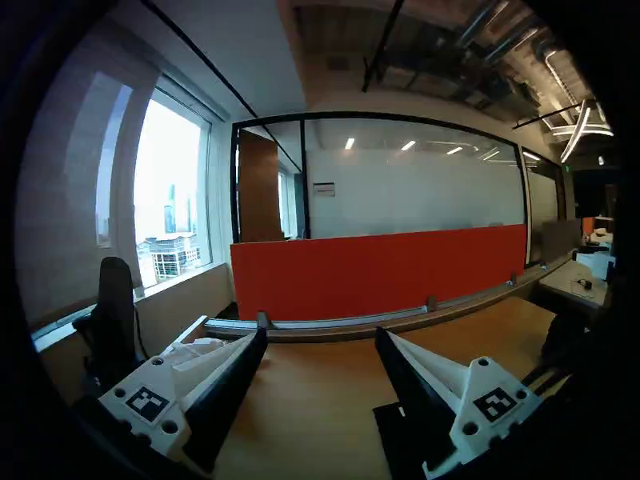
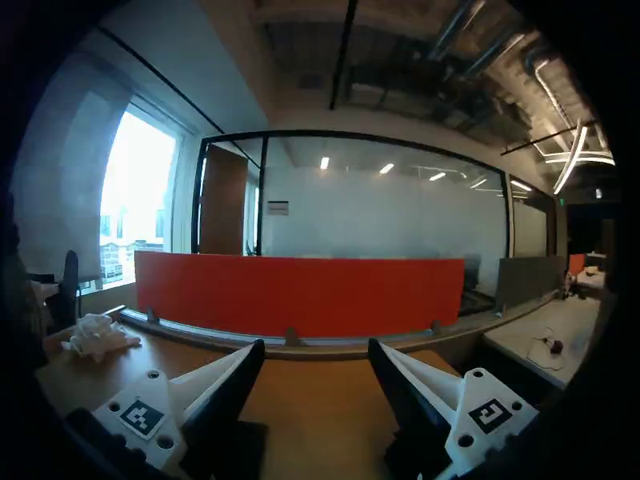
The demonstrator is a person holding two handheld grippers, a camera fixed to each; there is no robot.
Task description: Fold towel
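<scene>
A crumpled white towel (image 2: 96,334) lies on the wooden desk (image 2: 320,400) at the far left of the right gripper view, well away from the fingers. My right gripper (image 2: 314,346) is open above the desk, with nothing between its fingers. In the left gripper view, my left gripper (image 1: 320,334) is open too and holds nothing over the same wooden desk (image 1: 320,392). A bit of white crumpled stuff (image 1: 198,345) peeks over its left finger; I cannot tell whether it is the towel.
An orange divider panel (image 1: 376,272) runs along the desk's far edge. A black chair (image 1: 112,312) stands by the window at left. A dark mat (image 1: 394,428) lies under the left gripper's right finger. A neighbouring desk (image 2: 552,332) with a cable sits to the right.
</scene>
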